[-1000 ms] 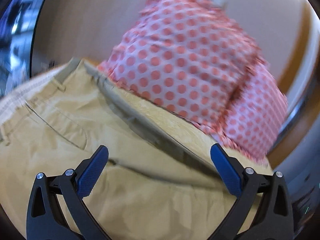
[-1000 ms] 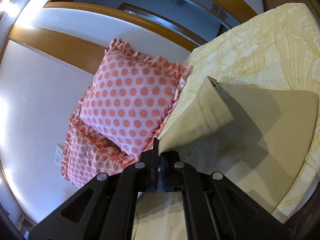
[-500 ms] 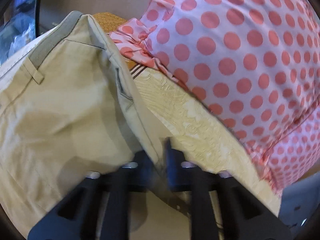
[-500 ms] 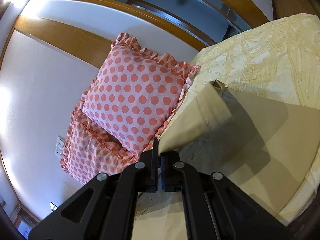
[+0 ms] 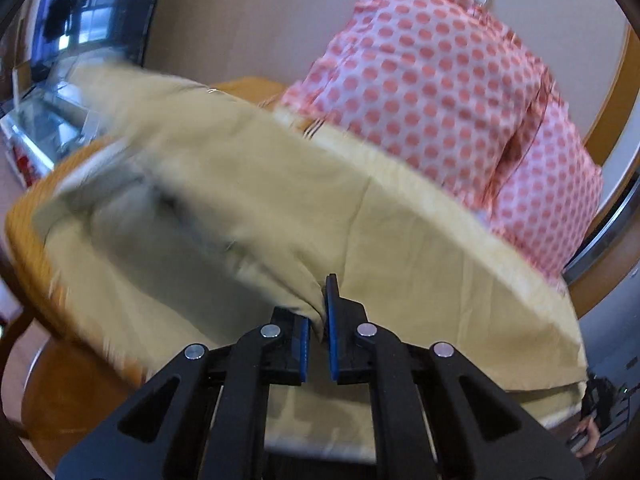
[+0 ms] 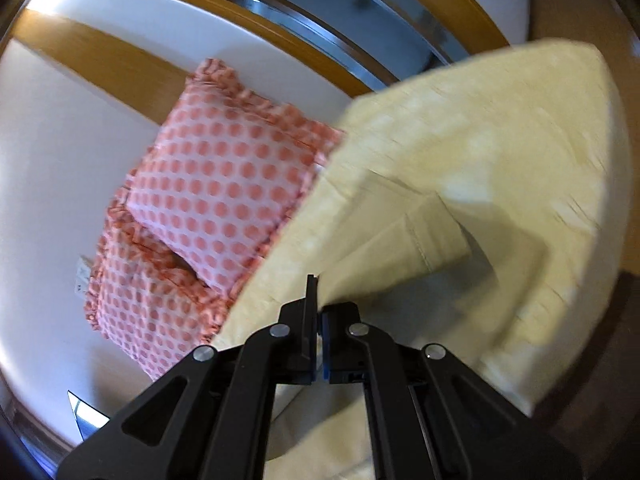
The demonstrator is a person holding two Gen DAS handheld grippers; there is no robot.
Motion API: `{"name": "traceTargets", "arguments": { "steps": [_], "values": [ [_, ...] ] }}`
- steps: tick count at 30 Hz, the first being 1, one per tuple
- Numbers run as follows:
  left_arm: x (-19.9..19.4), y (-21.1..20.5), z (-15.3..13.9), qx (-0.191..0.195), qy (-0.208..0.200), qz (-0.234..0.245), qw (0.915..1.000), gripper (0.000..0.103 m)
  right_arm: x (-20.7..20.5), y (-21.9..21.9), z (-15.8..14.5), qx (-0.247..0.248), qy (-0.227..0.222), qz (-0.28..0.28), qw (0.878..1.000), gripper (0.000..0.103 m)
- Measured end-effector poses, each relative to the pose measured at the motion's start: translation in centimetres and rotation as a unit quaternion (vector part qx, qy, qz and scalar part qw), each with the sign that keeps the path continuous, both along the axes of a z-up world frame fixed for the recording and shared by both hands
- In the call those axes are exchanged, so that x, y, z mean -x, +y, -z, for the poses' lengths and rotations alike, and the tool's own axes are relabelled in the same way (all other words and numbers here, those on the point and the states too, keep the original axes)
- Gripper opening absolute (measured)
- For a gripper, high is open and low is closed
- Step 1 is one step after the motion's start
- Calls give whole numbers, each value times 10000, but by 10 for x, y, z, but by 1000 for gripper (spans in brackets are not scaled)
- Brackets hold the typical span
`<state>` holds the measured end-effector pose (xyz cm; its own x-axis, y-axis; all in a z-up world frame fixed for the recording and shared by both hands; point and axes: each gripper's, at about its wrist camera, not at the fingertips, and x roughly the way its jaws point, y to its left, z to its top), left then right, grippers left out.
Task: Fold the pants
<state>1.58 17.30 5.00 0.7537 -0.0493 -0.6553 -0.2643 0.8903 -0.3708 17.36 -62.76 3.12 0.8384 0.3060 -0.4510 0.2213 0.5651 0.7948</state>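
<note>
The khaki pants (image 5: 224, 184) hang lifted over the bed in the left wrist view, blurred by motion. My left gripper (image 5: 318, 316) is shut on a bunched edge of them. In the right wrist view my right gripper (image 6: 318, 316) is shut on another edge of the pants (image 6: 400, 248), whose hemmed leg end (image 6: 436, 236) droops to the right above the bed.
A pale yellow patterned bedspread (image 5: 460, 272) covers the bed (image 6: 540, 160). Two pink polka-dot pillows (image 5: 432, 80) lean on the wall at the head (image 6: 216, 184). A wooden headboard rail (image 6: 120, 64) and an orange bed edge (image 5: 24, 240) show.
My left gripper went from open above the waistband to shut on the pants and lifted them. My right gripper kept its hold and both views rose away from the bed.
</note>
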Motion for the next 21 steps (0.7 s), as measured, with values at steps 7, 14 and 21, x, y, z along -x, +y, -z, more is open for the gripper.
{"name": "traceTargets", "arguments": {
  "steps": [7,14,21],
  "values": [
    [28,-10,25,-109,0,-43,9999,6,18,-6,6,245,187,162,9994,1],
    [38,-9,38,13,-104,-54,9999,7,32,-2,18,523,584,300,9965,1],
    [51,-17,33,-175,-360,89,9992,11,41,8,4,1220,625,318,9901,25]
  ]
}}
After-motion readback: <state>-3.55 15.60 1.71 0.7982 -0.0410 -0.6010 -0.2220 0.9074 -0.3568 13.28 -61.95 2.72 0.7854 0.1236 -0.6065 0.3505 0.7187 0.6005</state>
